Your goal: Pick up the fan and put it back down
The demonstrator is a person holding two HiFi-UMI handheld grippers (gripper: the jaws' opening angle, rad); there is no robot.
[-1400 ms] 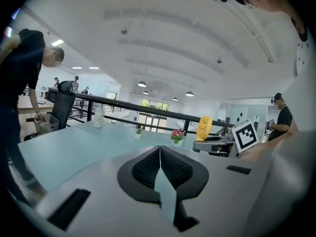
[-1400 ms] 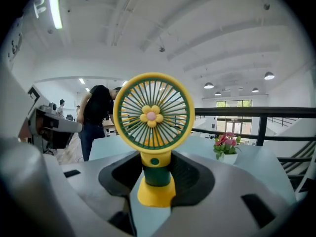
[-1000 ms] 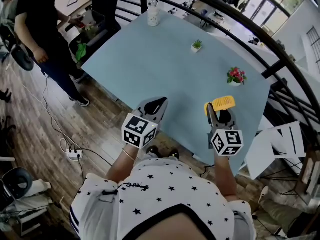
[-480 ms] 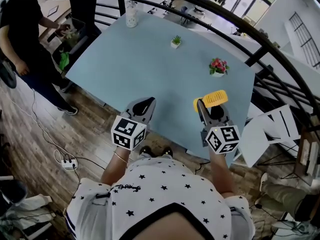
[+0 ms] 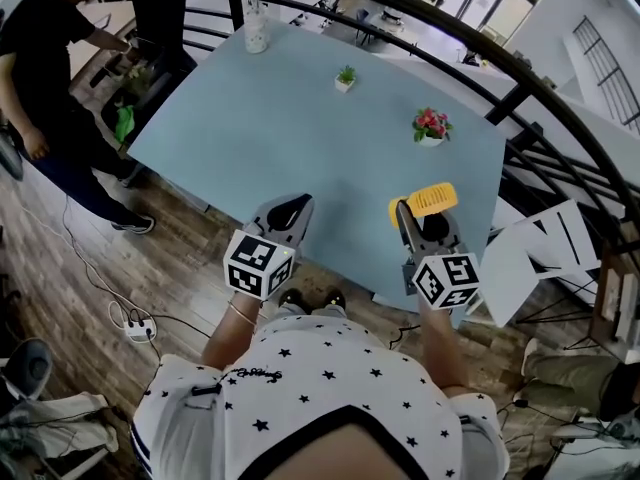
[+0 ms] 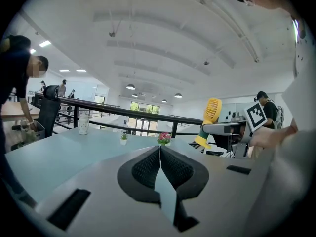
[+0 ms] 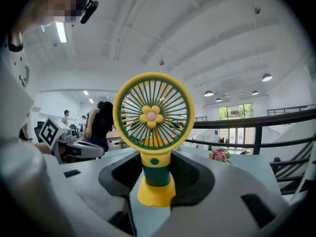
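A small yellow fan (image 5: 431,199) with a green stem stands upright between the jaws of my right gripper (image 5: 417,218), above the near right edge of the pale blue table (image 5: 300,128). In the right gripper view the jaws of that gripper (image 7: 157,177) are shut on the green stem of the fan (image 7: 153,113), just above its yellow base. My left gripper (image 5: 291,208) hangs over the table's near edge to the left, shut, with nothing in it (image 6: 160,154). From the left gripper view the fan (image 6: 212,113) shows off to the right.
On the table stand a pink flower pot (image 5: 430,125), a small green plant (image 5: 345,77) and a white cup (image 5: 256,33) at the far corner. A black railing (image 5: 520,93) curves round the far side. A person in black (image 5: 50,88) stands at left. White boards (image 5: 540,258) lie on the floor at right.
The right gripper has risen a little with the fan still in its jaws. The left gripper has drifted slightly. The head view has swung, so the table sits further left.
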